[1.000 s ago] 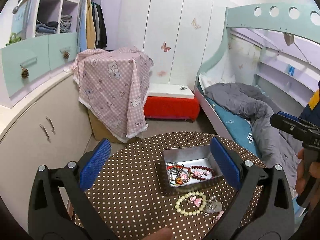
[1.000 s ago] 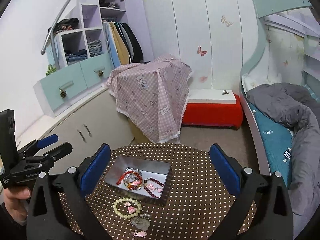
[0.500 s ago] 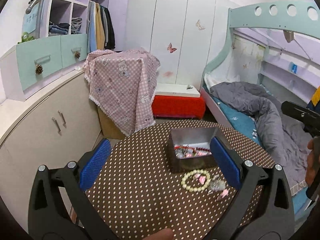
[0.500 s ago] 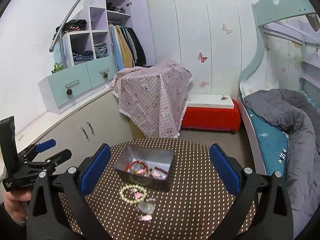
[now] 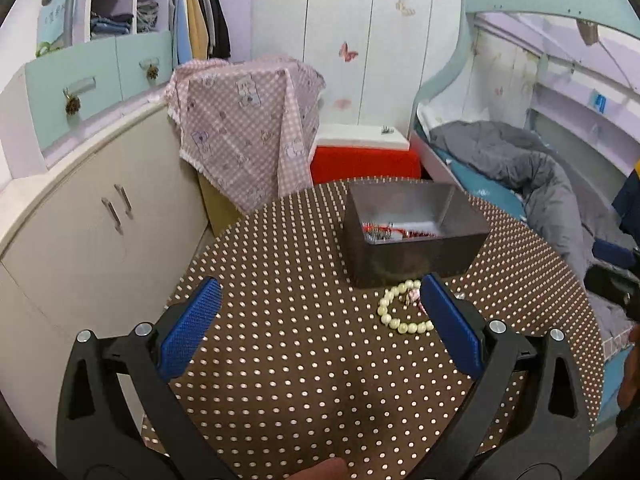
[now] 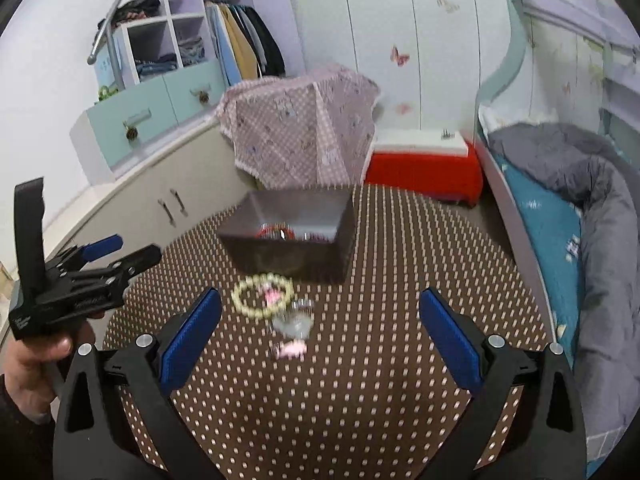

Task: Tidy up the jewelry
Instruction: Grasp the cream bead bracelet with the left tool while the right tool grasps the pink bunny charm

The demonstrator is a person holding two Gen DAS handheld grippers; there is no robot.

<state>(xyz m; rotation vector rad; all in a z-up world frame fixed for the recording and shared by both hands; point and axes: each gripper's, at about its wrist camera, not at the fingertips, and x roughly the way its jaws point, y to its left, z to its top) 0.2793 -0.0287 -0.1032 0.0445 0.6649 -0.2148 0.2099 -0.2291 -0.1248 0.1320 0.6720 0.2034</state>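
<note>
Both blue-padded grippers, left (image 5: 320, 312) and right (image 6: 320, 316), spread wide, empty. One grey metal rectangular tin (image 5: 412, 232), far table edge, several bracelets inside, count unclear. One cream bead bracelet (image 5: 402, 312) beside tin. Blurred pink trinkets (image 6: 292, 346), maybe two.

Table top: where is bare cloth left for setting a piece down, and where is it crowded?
The dotted table is bare to the left of the metal box and across the near half in front of both grippers. To the right of the box it is also bare. It is crowded just in front of the box, around the pearl bracelet and small charms.
</note>
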